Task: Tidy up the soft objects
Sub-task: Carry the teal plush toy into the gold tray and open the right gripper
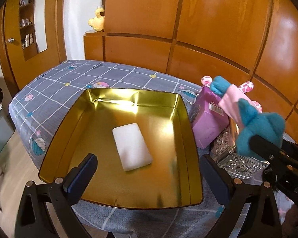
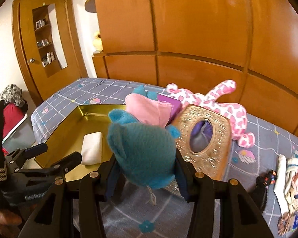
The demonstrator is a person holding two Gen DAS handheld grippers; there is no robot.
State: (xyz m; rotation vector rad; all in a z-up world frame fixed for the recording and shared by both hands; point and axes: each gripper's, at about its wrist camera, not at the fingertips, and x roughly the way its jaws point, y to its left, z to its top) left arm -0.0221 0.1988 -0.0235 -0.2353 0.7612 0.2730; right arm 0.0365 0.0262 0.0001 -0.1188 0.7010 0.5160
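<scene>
A gold metal tin [image 1: 184, 119] stands open on the bed, with a white sponge block [image 1: 132, 146] lying on its floor. My left gripper [image 1: 149, 170] is open and empty, its fingers over the tin's near edge. My right gripper [image 2: 146, 170] is shut on a teal and pink plush toy [image 2: 141, 150] and holds it above the bed, just right of the tin [image 2: 69, 136]. The plush toy [image 1: 254, 119] also shows in the left wrist view, hanging at the right. The sponge [image 2: 92, 147] shows in the right wrist view too.
A purple box [image 1: 208, 123] and an ornate silver tin lid [image 2: 204, 136] sit right of the tin. A pink spotted plush [image 2: 218, 105] lies behind them. A small doll and hair ties [image 2: 288, 174] lie at the far right. Wooden wardrobe panels [image 1: 188, 29] stand behind the bed.
</scene>
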